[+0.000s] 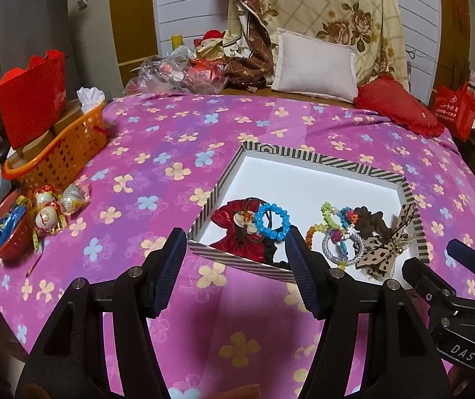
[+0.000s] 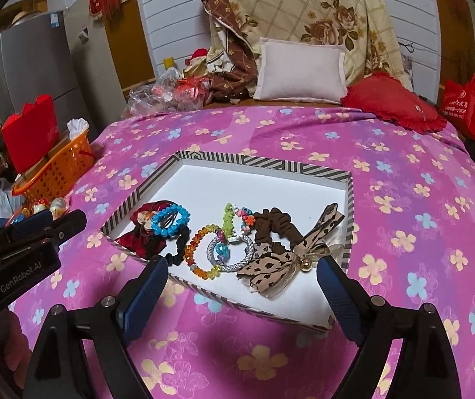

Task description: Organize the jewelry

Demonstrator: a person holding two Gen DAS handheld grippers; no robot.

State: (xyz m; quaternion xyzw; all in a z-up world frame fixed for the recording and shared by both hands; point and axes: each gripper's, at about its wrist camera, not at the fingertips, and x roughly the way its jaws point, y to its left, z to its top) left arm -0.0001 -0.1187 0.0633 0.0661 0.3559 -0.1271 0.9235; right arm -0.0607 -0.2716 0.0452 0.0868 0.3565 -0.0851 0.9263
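A shallow striped box [image 1: 363, 167] [image 2: 264, 163] with a white floor lies on the pink flowered bedspread. In its near part lie a red velvet bow [image 1: 234, 232] [image 2: 138, 236], a blue bead bracelet [image 1: 272, 221] [image 2: 171, 221], a multicoloured bead bracelet [image 2: 201, 252], a silver ring bracelet [image 1: 340, 246] [image 2: 231, 252], a brown scrunchie [image 1: 368, 224] [image 2: 277, 229] and a leopard bow [image 1: 383, 249] [image 2: 280, 262]. My left gripper [image 1: 236, 266] is open and empty, at the box's near left corner. My right gripper [image 2: 242, 296] is open and empty, at the box's near edge.
An orange basket [image 1: 61, 153] [image 2: 54, 169] with a red bag stands at the left bed edge, with wrapped sweets [image 1: 54, 206] and a red bowl [image 1: 5, 232] nearby. Pillows [image 1: 317, 63] and a red cushion [image 1: 397, 106] lie at the back.
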